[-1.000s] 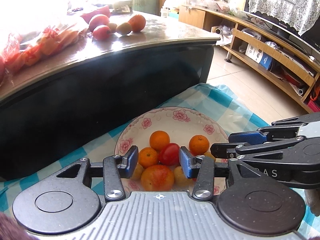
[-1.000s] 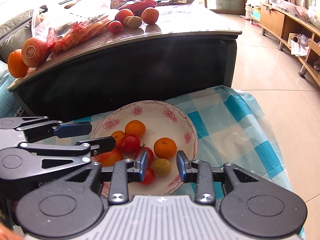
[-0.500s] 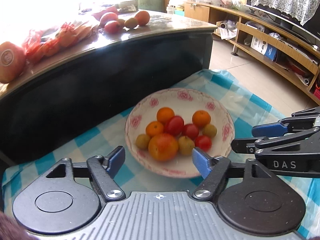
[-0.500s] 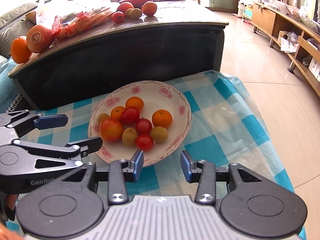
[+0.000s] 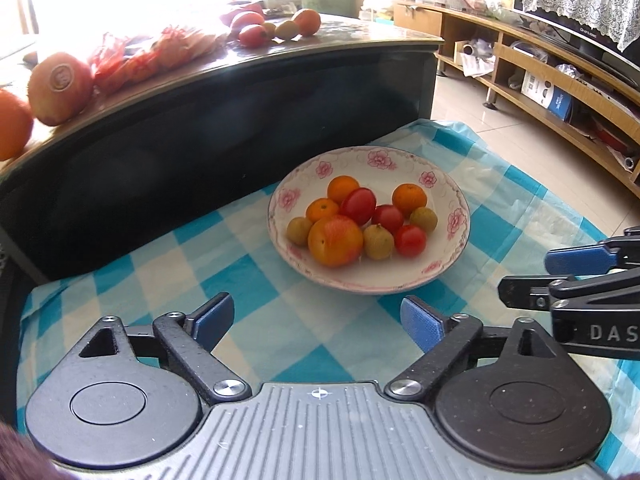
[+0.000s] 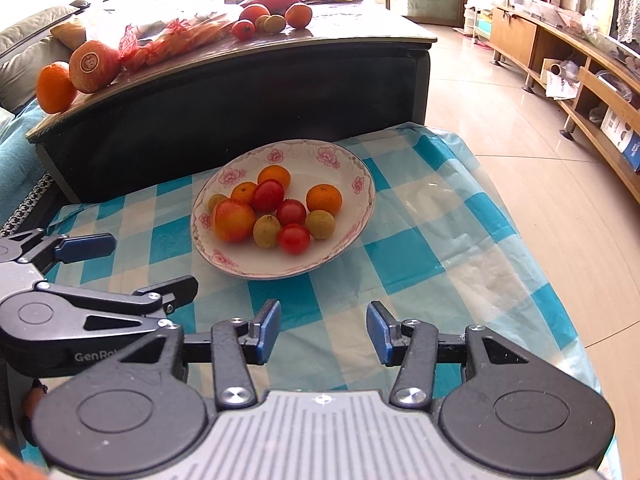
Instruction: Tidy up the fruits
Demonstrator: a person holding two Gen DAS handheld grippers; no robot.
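— Where's the fruit?
— Heaped in the flowered bowl point(image 5: 452, 252) on the checked cloth point(image 5: 256, 280): large apple point(image 5: 335, 241) at 7 o'clock in the pile, mandarins point(image 5: 409, 199) toward 12 and 2, red tomatoes point(image 5: 410, 240) mid to 4.
— And the grippers?
— Left gripper point(image 5: 318, 320) spread wide, empty, at 6 o'clock of the bowl. Right gripper point(image 6: 323, 328) likewise parted, gripping nothing, short of the rim.
— More fruit?
— Up on the dark table point(image 6: 256, 80).

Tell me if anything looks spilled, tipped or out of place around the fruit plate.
Nothing spilled or tipped. The floral plate sits flat on the checked cloth with its fruit piled inside. But loose fruit lies on the dark table behind, outside the plate.
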